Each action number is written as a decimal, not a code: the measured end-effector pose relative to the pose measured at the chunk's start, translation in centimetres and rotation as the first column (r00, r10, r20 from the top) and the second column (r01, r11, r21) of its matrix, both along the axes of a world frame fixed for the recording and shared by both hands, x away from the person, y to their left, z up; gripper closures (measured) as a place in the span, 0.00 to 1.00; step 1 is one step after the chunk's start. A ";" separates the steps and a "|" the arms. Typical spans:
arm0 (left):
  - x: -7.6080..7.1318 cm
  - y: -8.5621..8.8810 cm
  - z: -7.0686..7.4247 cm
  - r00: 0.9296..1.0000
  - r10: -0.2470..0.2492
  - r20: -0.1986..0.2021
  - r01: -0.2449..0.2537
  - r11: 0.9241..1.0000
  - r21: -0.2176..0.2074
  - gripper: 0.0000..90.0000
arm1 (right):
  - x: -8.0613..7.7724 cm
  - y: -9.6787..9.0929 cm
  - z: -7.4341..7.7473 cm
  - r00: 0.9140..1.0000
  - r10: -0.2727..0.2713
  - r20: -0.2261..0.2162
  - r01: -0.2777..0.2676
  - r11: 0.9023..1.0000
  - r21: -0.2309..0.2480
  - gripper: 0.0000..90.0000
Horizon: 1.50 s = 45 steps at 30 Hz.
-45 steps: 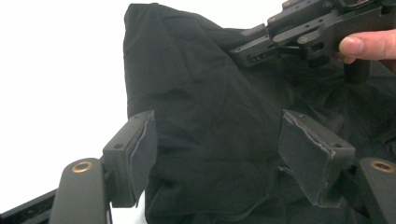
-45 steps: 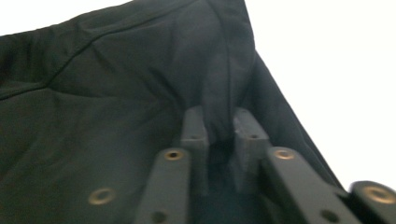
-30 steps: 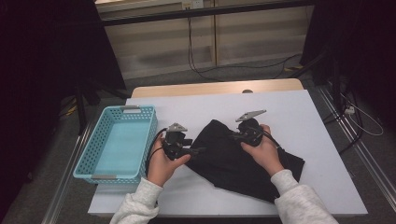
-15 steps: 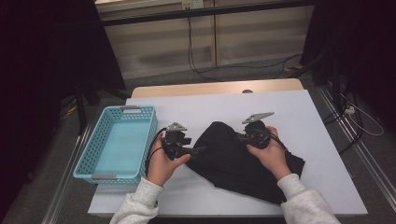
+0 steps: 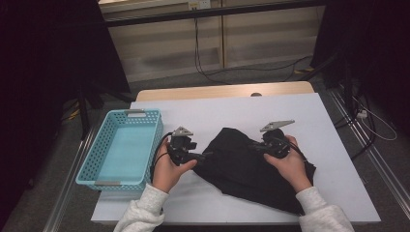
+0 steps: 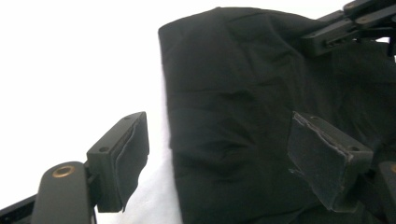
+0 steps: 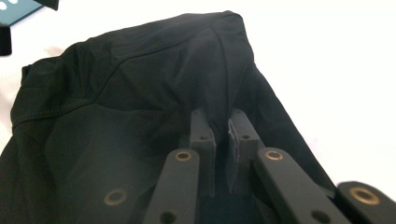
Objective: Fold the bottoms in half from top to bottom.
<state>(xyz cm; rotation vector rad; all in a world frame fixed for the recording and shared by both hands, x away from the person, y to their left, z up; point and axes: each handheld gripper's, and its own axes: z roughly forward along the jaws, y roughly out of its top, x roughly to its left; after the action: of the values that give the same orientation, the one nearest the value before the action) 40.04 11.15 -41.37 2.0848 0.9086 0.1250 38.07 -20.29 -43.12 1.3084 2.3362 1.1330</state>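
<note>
On white table (image 5: 232, 108), black cloth (image 5: 251, 166)

A light-blue basket (image 5: 104, 159) sits at the left edge of the white table (image 5: 333, 145).

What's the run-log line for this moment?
left gripper: open at black cloth edge | right gripper: pinching cloth fold | basket: empty

Item I'm working: black cloth (image 5: 251, 166), crumpled, matte, faint wrinkles | pose: spread flat on the table, one fold lifted into a peak | place: peak pinched between my right gripper (image 7: 220, 140) pads; near edge lies between my left gripper (image 6: 224, 158) pads, which stand apart.
</note>
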 end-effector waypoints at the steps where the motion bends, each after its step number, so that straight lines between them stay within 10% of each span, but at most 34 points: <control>1: 0.1 0.1 0.0 1.000 -0.005 0.004 0.005 1.000 0.008 0.24 | -0.1 -0.1 0.0 1.000 0.001 0.004 -0.001 1.000 0.001 0.93; 45: 0.0 0.4 -0.3 1.000 -0.002 -0.003 0.002 1.000 0.023 0.24 | -2.2 -2.5 -0.8 1.000 -0.025 -0.008 0.026 1.000 0.018 0.93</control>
<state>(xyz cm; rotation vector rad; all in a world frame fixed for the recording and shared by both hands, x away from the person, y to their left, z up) 40.02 11.54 -41.67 2.1078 0.9113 0.1315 35.87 -22.75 -43.89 1.3472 2.3131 1.1461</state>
